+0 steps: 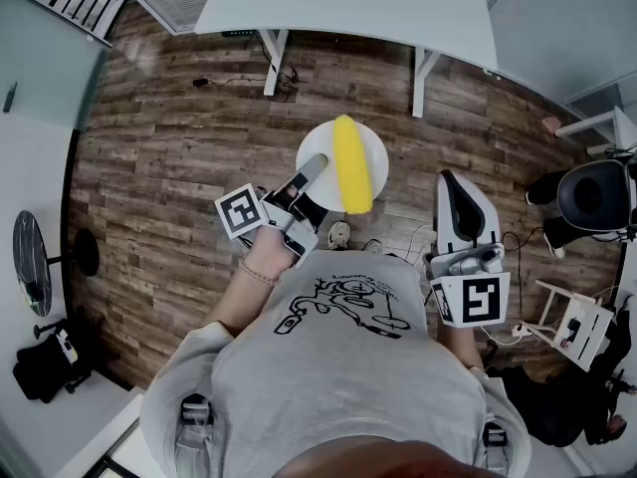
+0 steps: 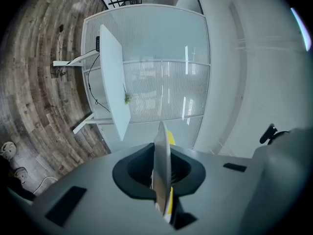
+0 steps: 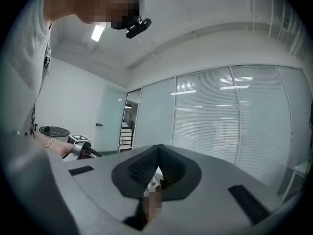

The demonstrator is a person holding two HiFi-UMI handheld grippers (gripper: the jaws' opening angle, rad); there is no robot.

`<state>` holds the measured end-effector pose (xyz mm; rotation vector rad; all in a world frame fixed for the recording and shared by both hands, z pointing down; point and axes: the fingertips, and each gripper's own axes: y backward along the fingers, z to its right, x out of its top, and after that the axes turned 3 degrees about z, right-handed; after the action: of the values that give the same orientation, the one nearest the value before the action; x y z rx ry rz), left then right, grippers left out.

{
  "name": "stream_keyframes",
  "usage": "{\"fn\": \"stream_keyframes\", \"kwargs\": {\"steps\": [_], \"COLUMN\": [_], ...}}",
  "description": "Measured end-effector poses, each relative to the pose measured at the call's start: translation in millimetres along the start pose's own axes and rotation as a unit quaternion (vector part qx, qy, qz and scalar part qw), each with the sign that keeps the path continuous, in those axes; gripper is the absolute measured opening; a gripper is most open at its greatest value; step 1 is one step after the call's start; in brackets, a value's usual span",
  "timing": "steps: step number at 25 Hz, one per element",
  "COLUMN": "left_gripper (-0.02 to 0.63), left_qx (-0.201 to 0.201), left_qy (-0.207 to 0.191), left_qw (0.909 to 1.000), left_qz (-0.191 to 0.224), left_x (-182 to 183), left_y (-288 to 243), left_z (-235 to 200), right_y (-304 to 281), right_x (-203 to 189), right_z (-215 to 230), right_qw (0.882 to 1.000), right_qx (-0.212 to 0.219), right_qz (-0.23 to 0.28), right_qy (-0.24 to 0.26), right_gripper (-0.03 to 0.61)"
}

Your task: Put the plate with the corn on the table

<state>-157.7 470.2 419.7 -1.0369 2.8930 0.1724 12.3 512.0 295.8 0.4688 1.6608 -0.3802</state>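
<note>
I am facing the white counter [image 1: 348,8] across open wooden floor [image 1: 169,167], and the way ahead is looking free. I am carrying the plate [image 1: 378,152] in the air above that floor, its rim clamped in my left tool [image 1: 313,169]. My right tool [image 1: 454,192] is hanging closed and empty alongside. As I judge it, I should be holding the plate level so the corn [image 1: 348,172] is not rolling, and clearing the counter's near edge before lowering.

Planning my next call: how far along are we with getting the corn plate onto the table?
Done: the left gripper is shut on the rim of the plate, the corn lying on it. In hand: the plate hangs over the wooden floor, short of the white table. Left: carry it over and set it down. The right gripper is shut and empty.
</note>
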Motion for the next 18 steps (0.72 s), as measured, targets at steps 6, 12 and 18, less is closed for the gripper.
{"fn": "stream_keyframes", "kwargs": {"steps": [6,12,18], "left_gripper": [0.034,0.034,0.034], "left_qx": [0.002,0.004,0.005], "left_qy": [-0.007,0.000,0.000], "left_qw": [1.0000,1.0000,1.0000], "left_qz": [-0.004,-0.006,0.000], "left_x": [0.0,6.2,30.3], "left_y": [2.2,3.0,-3.3], "left_z": [-1.5,-4.8,-8.1], "right_y": [-2.9,-10.4,-33.3], "right_x": [-0.2,2.5,-2.2], "right_z": [-3.9,-10.6,-7.6], "right_qw": [1.000,1.000,1.000], "right_qx": [-0.003,-0.008,-0.012], "right_qz": [0.001,0.009,0.006], "right_qy": [0.004,0.012,0.002], "right_gripper": [0.006,0.008,0.006]}}
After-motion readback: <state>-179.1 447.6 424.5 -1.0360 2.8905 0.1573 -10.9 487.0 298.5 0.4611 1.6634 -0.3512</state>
